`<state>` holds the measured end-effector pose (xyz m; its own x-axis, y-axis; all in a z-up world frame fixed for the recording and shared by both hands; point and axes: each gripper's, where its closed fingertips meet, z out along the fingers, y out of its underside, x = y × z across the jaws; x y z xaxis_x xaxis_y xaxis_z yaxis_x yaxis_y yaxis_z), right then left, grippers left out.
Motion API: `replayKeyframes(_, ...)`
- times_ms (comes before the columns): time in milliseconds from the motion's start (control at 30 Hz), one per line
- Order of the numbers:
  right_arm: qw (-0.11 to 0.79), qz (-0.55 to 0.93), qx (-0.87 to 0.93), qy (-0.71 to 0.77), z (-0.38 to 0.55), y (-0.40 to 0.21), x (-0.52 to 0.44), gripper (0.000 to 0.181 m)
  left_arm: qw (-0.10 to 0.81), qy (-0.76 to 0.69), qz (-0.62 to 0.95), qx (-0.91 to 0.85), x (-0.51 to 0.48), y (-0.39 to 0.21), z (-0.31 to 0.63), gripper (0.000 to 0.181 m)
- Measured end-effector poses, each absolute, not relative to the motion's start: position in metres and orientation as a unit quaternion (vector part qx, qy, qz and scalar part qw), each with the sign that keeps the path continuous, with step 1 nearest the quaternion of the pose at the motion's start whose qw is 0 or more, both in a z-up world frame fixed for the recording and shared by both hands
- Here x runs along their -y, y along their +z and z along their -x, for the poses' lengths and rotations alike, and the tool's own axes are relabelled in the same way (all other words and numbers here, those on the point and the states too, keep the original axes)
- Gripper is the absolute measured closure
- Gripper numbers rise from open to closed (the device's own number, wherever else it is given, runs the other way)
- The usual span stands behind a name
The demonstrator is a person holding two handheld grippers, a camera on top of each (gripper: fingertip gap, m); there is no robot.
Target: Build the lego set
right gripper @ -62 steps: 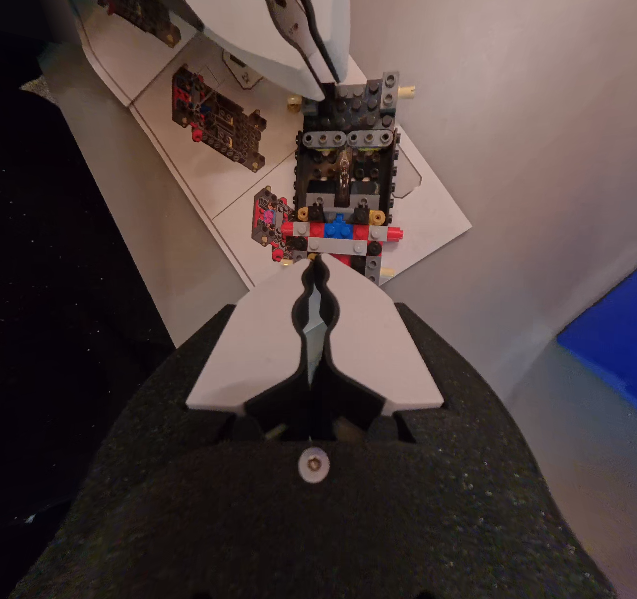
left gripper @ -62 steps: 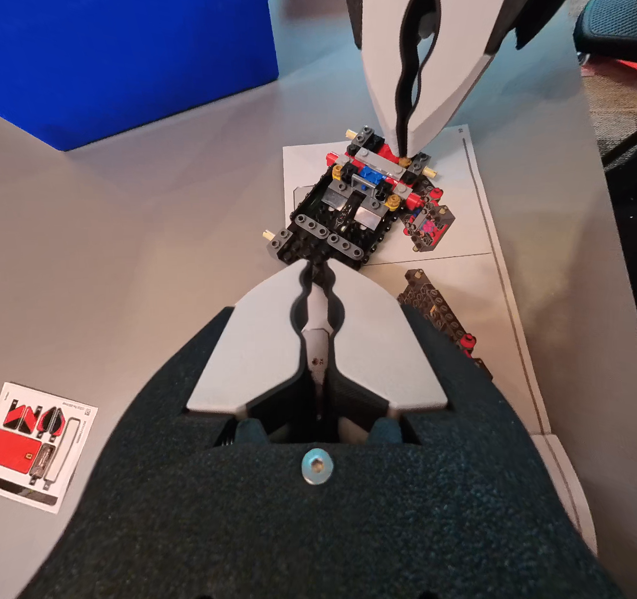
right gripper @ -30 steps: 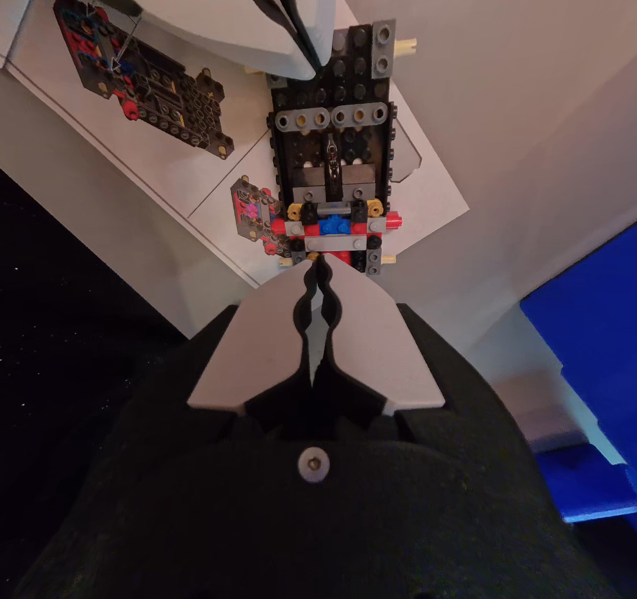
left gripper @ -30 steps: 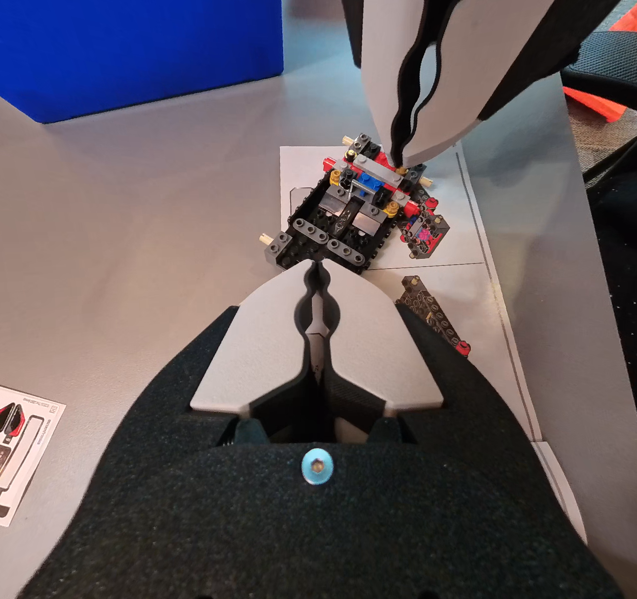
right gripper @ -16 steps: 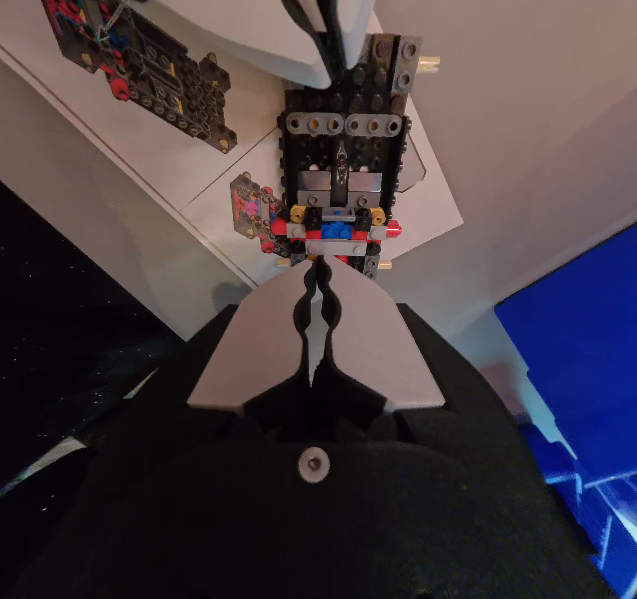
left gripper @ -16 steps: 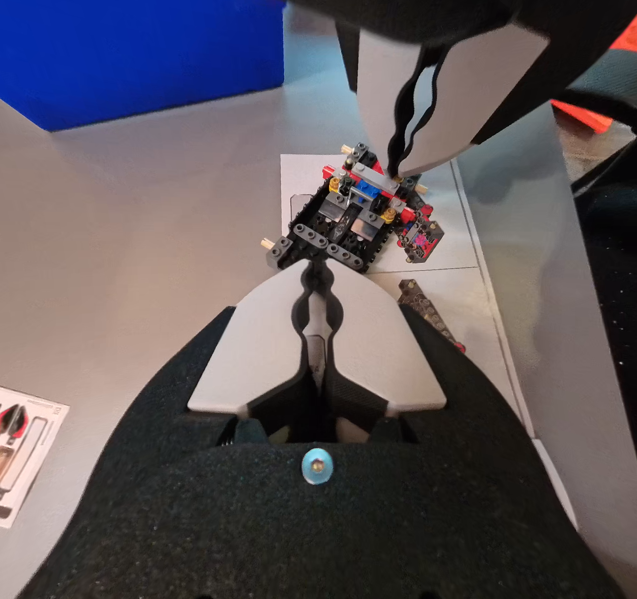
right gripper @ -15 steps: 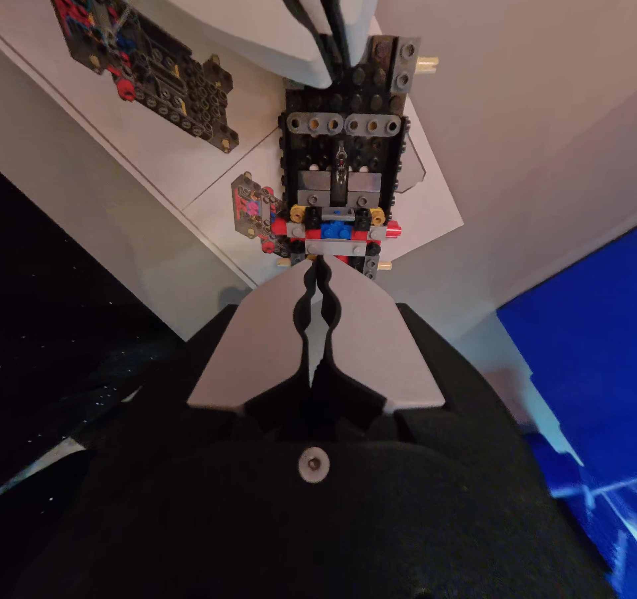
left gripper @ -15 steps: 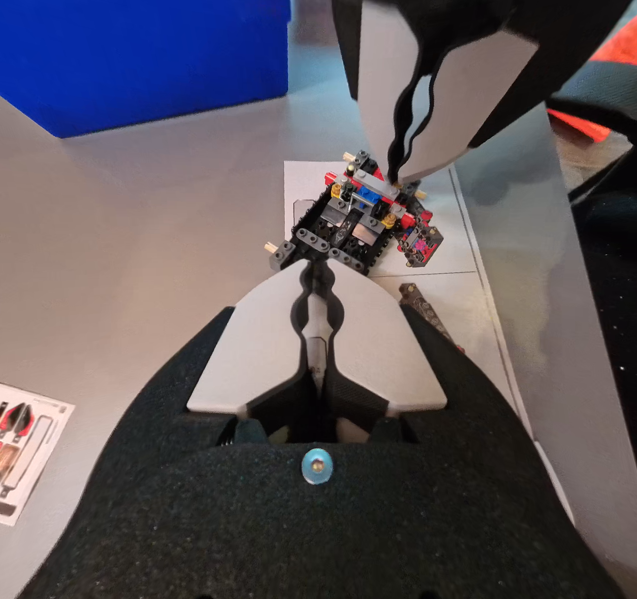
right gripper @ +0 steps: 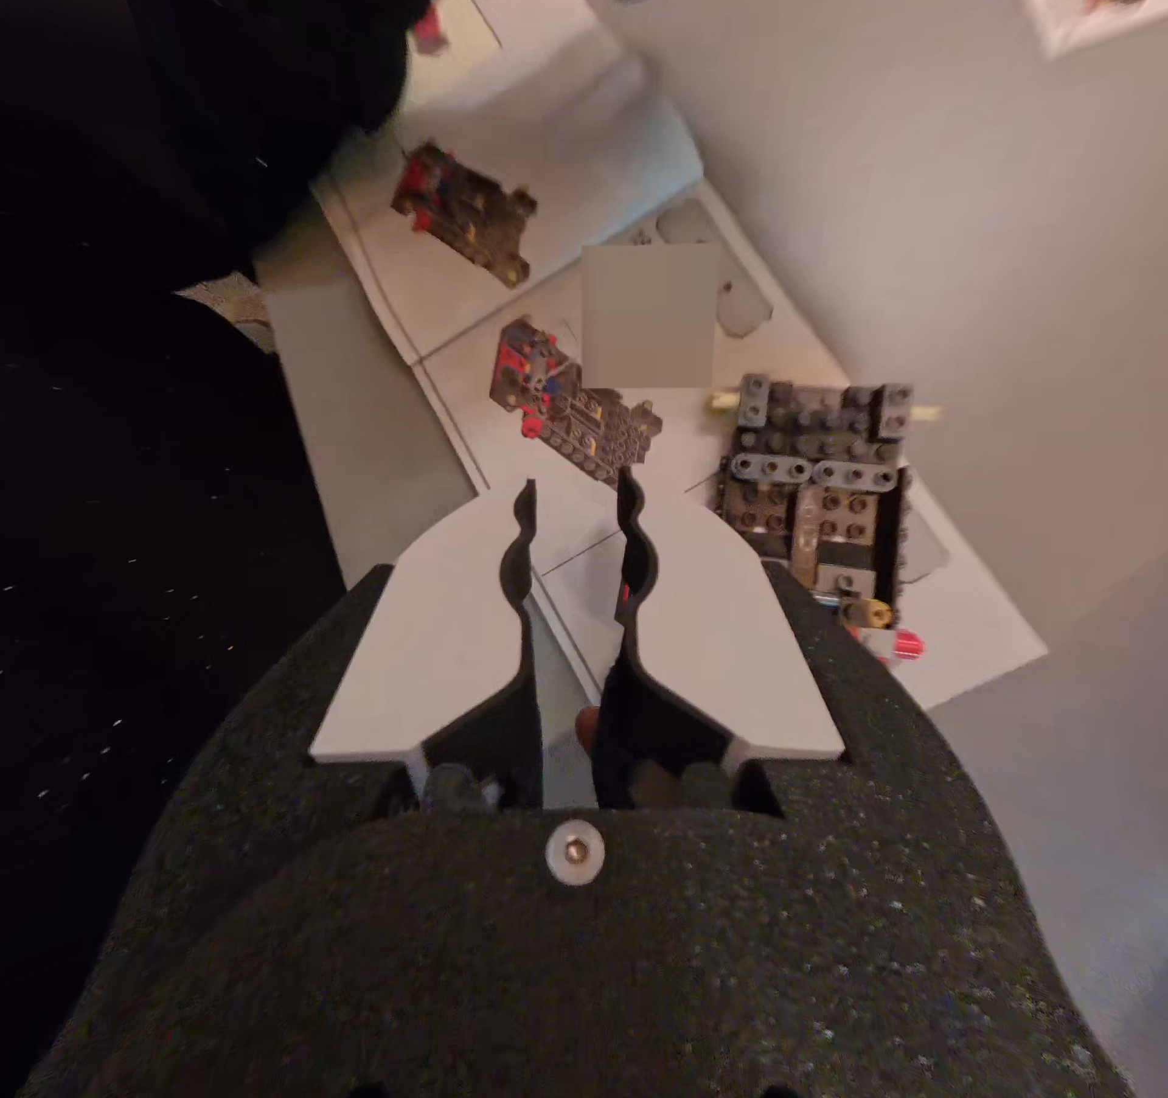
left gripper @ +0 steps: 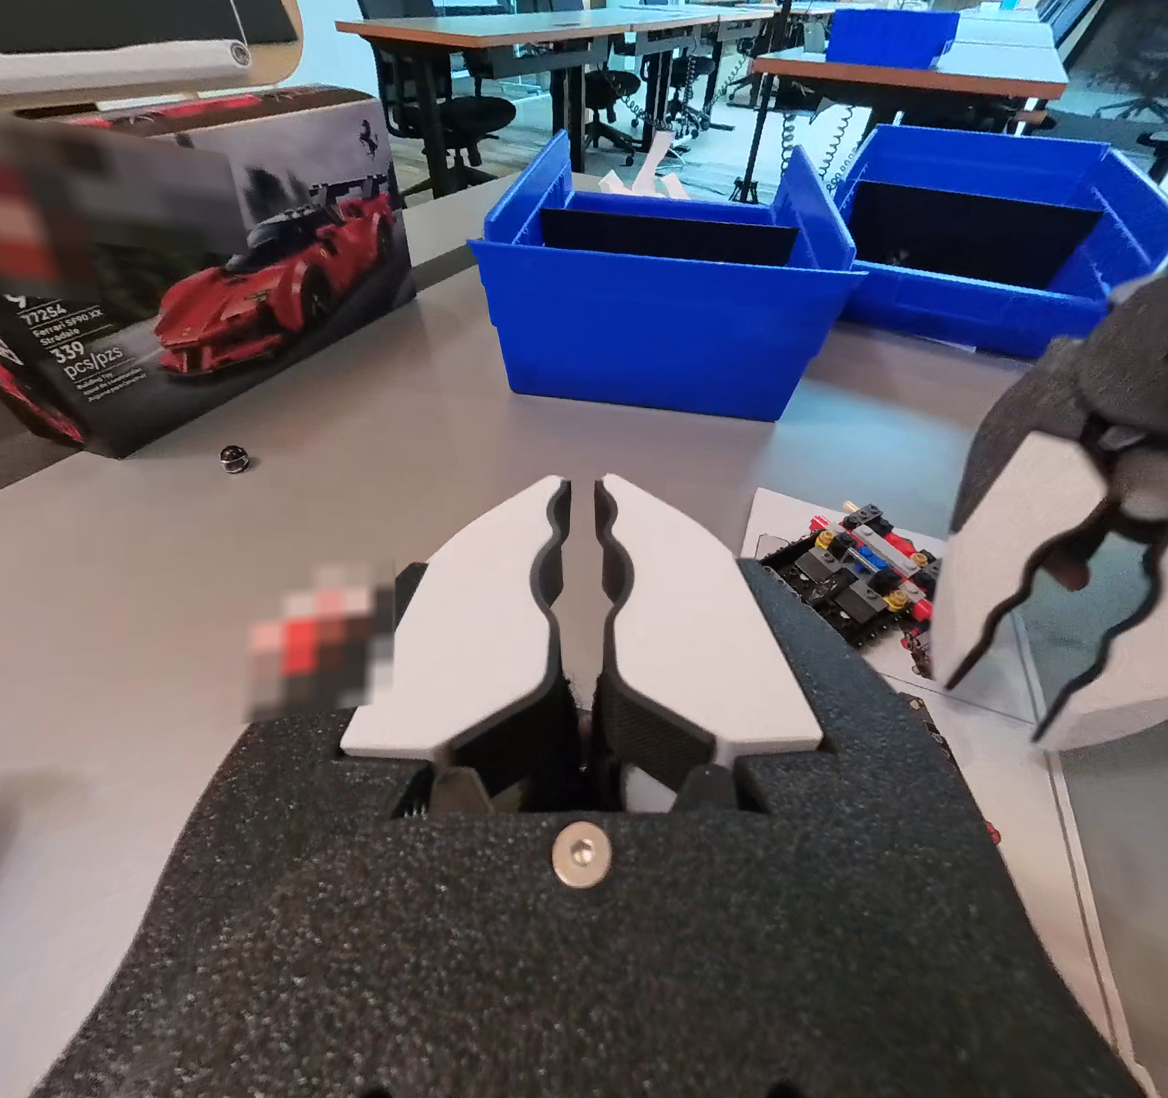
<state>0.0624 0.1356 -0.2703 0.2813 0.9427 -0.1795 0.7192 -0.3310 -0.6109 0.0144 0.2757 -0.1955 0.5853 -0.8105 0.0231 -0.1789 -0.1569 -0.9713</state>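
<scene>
Left tool (left gripper: 582, 486), barely parted and empty, faces the blue bin (left gripper: 657, 303); chassis (left gripper: 850, 575) lies to its right. Right tool (right gripper: 575, 486), spread and empty, has chassis (right gripper: 821, 499) just right; fetch the next brick before returning.

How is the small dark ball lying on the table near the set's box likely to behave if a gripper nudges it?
The small dark ball looks round and glossy, so it would probably roll freely on the smooth grey table. Being tiny, it seems light and could slip from a pinch.
</scene>
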Motion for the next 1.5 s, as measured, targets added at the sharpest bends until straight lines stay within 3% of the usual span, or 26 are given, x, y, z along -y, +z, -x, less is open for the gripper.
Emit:
replayKeyframes(300, 0.237, 0.808, 0.487, 0.232, -0.063, -0.288, -0.179, 0.152, 0.535, -0.283, 0.7, -0.379, -0.27, -0.2, -0.023, 0.174)
replayKeyframes(467, 0.239, 0.79, 0.524, 0.212, -0.051, -0.289, -0.183, 0.17, 0.533, -0.288, 0.7, -0.379, -0.269, -0.2, -0.024, 0.174)
replayKeyframes(867, 0.224, 0.784, 0.543, 0.202, -0.046, -0.291, -0.185, 0.174, 0.526, -0.287, 0.703, -0.384, -0.268, -0.203, -0.025, 0.174)
replayKeyframes(1067, 0.282, 0.792, 0.481, 0.248, -0.085, -0.252, -0.189, 0.174, 0.508, -0.298, 0.688, -0.425, -0.256, -0.208, -0.036, 0.174)
replayKeyframes(1200, 0.325, 0.835, 0.402, 0.188, -0.159, -0.245, -0.216, 0.174, 0.466, -0.29, 0.681, -0.486, -0.24, -0.225, -0.052, 0.173)
replayKeyframes(1500, 0.282, 0.833, 0.433, 0.196, -0.156, -0.28, -0.219, 0.175, 0.447, -0.258, 0.65, -0.557, -0.224, -0.238, -0.067, 0.172)
